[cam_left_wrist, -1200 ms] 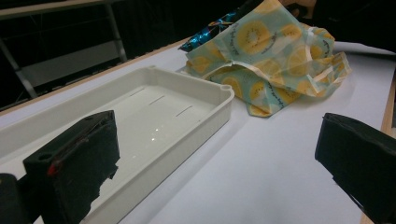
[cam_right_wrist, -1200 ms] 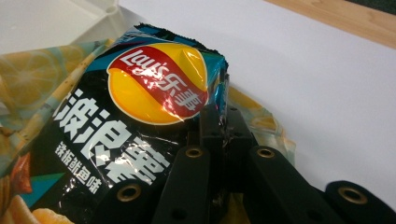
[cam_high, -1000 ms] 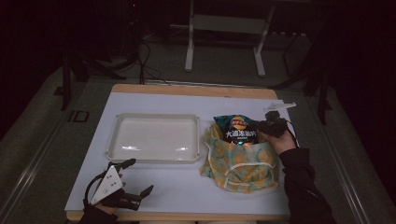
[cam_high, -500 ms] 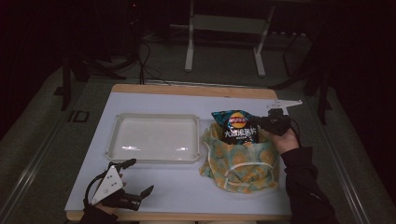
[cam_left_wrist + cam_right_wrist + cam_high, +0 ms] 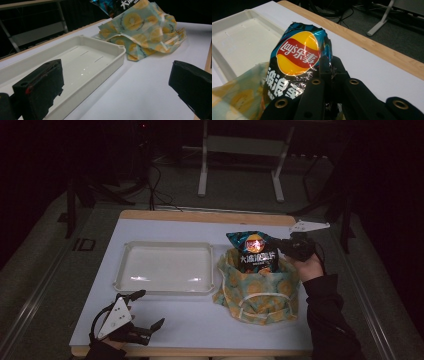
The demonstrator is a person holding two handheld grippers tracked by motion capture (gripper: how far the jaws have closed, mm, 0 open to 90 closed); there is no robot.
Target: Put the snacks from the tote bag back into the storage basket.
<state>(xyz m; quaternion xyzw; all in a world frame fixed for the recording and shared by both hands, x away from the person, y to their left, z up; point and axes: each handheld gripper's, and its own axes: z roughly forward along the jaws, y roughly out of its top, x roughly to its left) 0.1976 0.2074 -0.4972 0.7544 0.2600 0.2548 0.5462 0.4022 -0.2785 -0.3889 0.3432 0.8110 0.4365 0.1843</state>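
At the near edge of the table (image 5: pixel 200 320), by its left corner, my left gripper (image 5: pixel 131 320) hovers low with its jaws spread wide apart and nothing between them. In the left gripper view the two black jaws stand at either side, with bare white tabletop between them.

Just beyond it lies the white plastic tray (image 5: pixel 165 290), shallow, rectangular, and empty, its long side running across the table. In the left gripper view its near corner (image 5: pixel 117 53) sits just beside the cloth bag (image 5: pixel 147 30).

To the right of the tray, touching or almost touching its right rim, sits the cloth bag (image 5: pixel 257 290), pale teal with a yellow kiwi-slice print and cream trim. It stands slumped with its mouth open upward.

Rising out of that mouth is the Lay's chip bag (image 5: pixel 252 251), dark blue-black with the red and yellow logo and Chinese lettering. Its lower part is down inside the cloth bag; its top stands clear above the rim.

My right gripper (image 5: pixel 286 247) reaches in from the right, my hand (image 5: pixel 310 267) behind it. In the right gripper view its jaws are closed together, pinching the crinkled right edge of the chip bag (image 5: pixel 299 53).

Beyond the table's wooden far edge, the floor is dark, with cables and a metal stand (image 5: pixel 240 165).
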